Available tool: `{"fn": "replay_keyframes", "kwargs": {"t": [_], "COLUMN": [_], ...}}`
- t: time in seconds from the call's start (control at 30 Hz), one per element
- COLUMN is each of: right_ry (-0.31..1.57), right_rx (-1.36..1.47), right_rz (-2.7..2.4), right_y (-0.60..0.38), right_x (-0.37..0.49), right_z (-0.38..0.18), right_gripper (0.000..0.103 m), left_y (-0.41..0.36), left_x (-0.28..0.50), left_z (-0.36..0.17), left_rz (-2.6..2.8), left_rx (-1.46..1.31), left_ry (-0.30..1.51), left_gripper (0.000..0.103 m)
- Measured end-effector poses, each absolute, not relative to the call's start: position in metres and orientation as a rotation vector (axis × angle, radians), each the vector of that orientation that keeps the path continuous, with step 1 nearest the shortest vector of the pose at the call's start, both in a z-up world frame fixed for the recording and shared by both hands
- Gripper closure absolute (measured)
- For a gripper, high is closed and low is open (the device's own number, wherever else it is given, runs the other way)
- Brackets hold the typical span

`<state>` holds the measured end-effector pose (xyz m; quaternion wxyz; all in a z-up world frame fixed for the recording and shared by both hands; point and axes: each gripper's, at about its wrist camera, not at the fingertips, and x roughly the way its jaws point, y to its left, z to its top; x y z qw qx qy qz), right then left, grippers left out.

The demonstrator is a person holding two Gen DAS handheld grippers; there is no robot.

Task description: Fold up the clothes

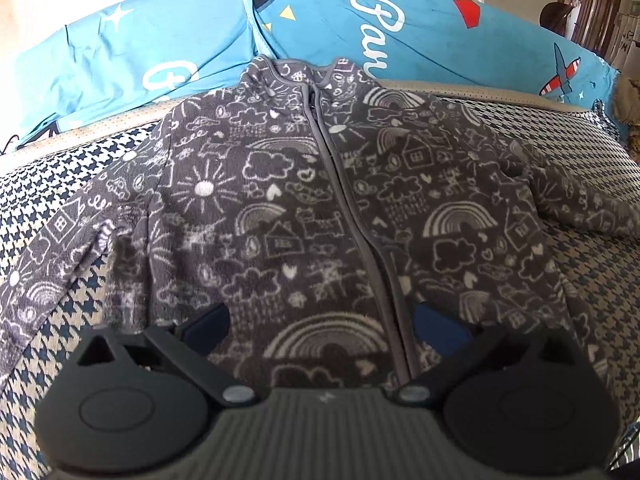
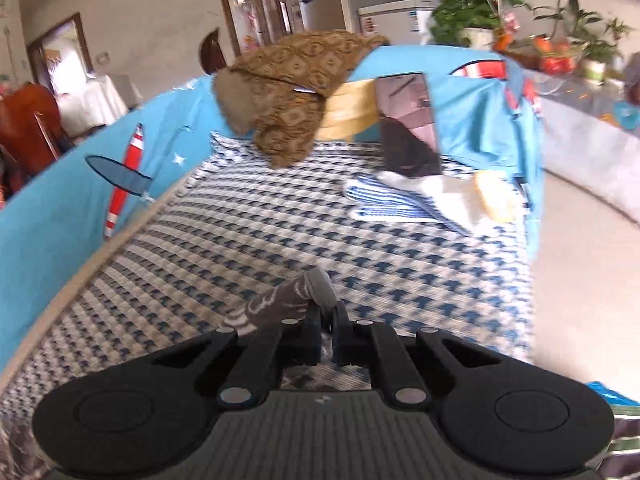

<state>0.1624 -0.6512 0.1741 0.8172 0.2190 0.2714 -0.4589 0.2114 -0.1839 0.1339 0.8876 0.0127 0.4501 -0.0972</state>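
The grey fleece jacket [image 1: 320, 208] lies face up and spread flat on the houndstooth-covered sofa seat [image 1: 580, 152], its collar toward the blue backrest cover [image 1: 440, 40] and its hem toward the left gripper [image 1: 320, 320]. The zip runs straight away from that gripper, so the jacket's long axis lines up with the direction the left fingers [image 1: 208, 320] point. Those fingers stand wide apart and empty, hovering just above the hem with the zip between them, a little nearer the right-hand finger. Both sleeves stretch outward, roughly crosswise to the zip, one to each side. In the right wrist view the right gripper [image 2: 326, 320] has its fingers pinched nearly together on the cuff end of a sleeve [image 2: 296, 296], which sticks up and forward between them over the seat; the sleeve's body trails back to the left of the gripper, toward the jacket. So the right hand is the one already on the cloth, and the coming move probably turns on carrying that cuff crosswise, back toward the zip line, to lay the sleeve over the chest. Further along the seat sit a brown cushion [image 2: 288, 92] and a striped folded cloth [image 2: 392, 200], well clear of the sleeve.
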Motion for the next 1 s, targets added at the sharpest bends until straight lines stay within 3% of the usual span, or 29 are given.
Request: {"fn": "replay_keyframes", "kwargs": {"t": [0.1,0.27,0.63,0.8,1.0], "right_ry": [0.648,0.538,0.612,0.619,0.653], "right_rx": [0.417,0.399,0.401,0.365,0.393], "right_rz": [-1.034,-0.987,-0.459,-0.356,-0.315], "right_y": [-0.644,-0.624,-0.556,-0.531,-0.519], "right_x": [0.159,0.149,0.216,0.241,0.265], "right_z": [0.174,0.188,0.171,0.16,0.146], "right_gripper": [0.093,0.086,0.086,0.077,0.075], "left_y": [-0.185,-0.185,-0.18,-0.177,-0.175], "left_x": [0.211,0.21,0.214,0.214,0.216], "left_z": [0.134,0.135,0.134,0.134,0.135], "left_rz": [-0.201,-0.204,-0.184,-0.18,-0.172], "left_rx": [0.032,0.037,0.008,-0.005,-0.016], "left_ry": [0.935,0.926,0.938,0.937,0.939], "left_gripper": [0.0,0.0,0.0,0.0,0.0]}}
